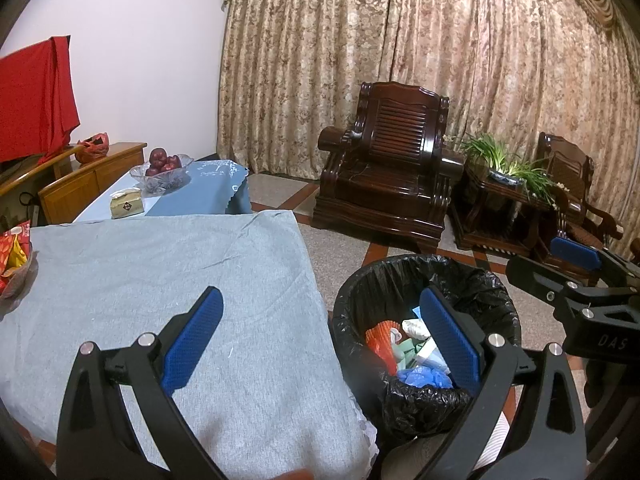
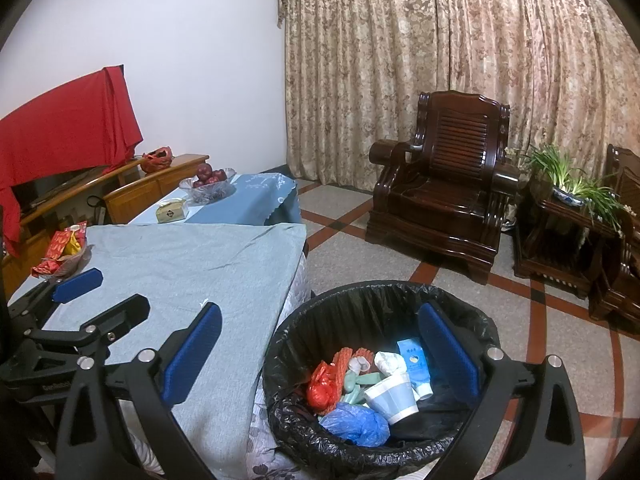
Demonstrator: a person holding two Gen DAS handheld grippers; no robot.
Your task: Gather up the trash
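A bin lined with a black bag (image 2: 288, 344) stands on the floor at the table's right edge; it also shows in the left wrist view (image 1: 360, 284). In it lie a paper cup (image 2: 394, 398), a blue plastic bag (image 2: 356, 422), a red net (image 2: 324, 386) and a blue-white box (image 2: 414, 362). My left gripper (image 1: 320, 332) is open and empty, over the table's right edge and the bin. My right gripper (image 2: 320, 344) is open and empty above the bin. The right gripper (image 1: 576, 256) shows at the right of the left wrist view, and the left gripper (image 2: 80, 280) at the left of the right wrist view.
The table has a grey-blue cloth (image 2: 192, 264). A bowl of red snack packets (image 2: 66, 250) sits at its far left. Beyond is a low table with a glass apple bowl (image 2: 208, 184) and a small box (image 2: 172, 210). A dark wooden armchair (image 2: 444, 188) and potted plant (image 2: 568, 184) stand on the tiled floor.
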